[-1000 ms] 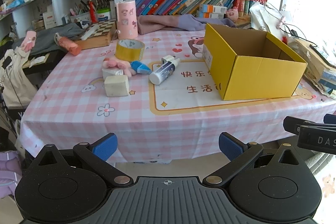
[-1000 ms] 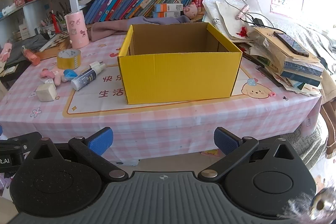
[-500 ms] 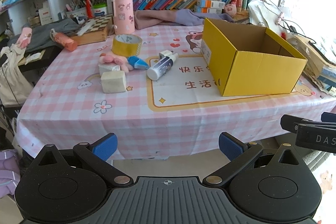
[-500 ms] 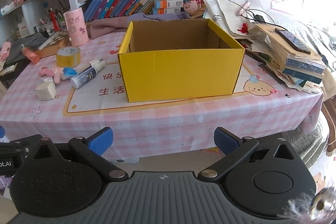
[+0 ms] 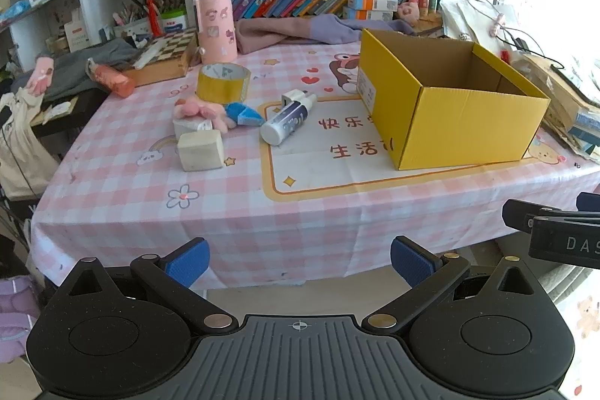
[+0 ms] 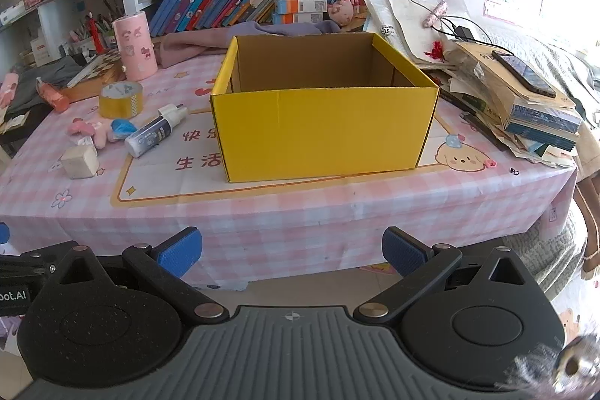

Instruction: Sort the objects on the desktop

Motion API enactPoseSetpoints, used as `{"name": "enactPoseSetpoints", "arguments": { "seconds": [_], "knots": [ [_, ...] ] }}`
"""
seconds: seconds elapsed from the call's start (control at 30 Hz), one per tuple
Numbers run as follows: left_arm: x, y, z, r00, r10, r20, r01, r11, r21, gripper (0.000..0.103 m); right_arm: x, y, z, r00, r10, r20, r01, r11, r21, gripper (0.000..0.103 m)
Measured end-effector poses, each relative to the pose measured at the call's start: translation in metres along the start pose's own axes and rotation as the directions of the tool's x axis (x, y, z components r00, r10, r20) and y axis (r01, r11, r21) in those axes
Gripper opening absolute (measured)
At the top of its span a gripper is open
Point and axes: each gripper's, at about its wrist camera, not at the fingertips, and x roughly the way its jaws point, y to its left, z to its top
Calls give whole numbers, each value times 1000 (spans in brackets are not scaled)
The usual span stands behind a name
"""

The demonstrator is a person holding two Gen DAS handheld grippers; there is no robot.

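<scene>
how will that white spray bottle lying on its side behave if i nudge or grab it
The white spray bottle lies on its side on the tablecloth, and its body looks round, so a sideways nudge would probably roll it. The surface looks like smooth plastic, so it may slip in the jaws unless gripped across the middle. It looks small and probably light.

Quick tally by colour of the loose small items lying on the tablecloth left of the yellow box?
Yellow: 1, yellow tape roll
White: 2, white spray bottle, small white block
Cream: 1, cream cube
Pink: 1, pink plush toy
Blue: 1, blue wedge-shaped piece
Total: 6
</scene>
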Motion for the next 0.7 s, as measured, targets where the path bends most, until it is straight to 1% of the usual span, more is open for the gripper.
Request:
{"name": "enactPoseSetpoints", "arguments": {
  "seconds": [0.27, 0.5, 0.7],
  "knots": [
    [-5, 3, 1, 1000, -16, 27, 16, 1000, 1, 103, 0, 5, 2, 1000, 14, 3, -14, 1000, -16, 103],
    [-5, 7, 1, 1000, -10, 30, 10, 1000, -7, 103, 0, 9, 3, 1000, 26, 7, -25, 1000, -17, 103],
    [-4, 10, -1, 999, -25, 27, 25, 1000, -10, 103, 0, 10, 3, 1000, 24, 4, -24, 1000, -17, 103]
  ]
}}
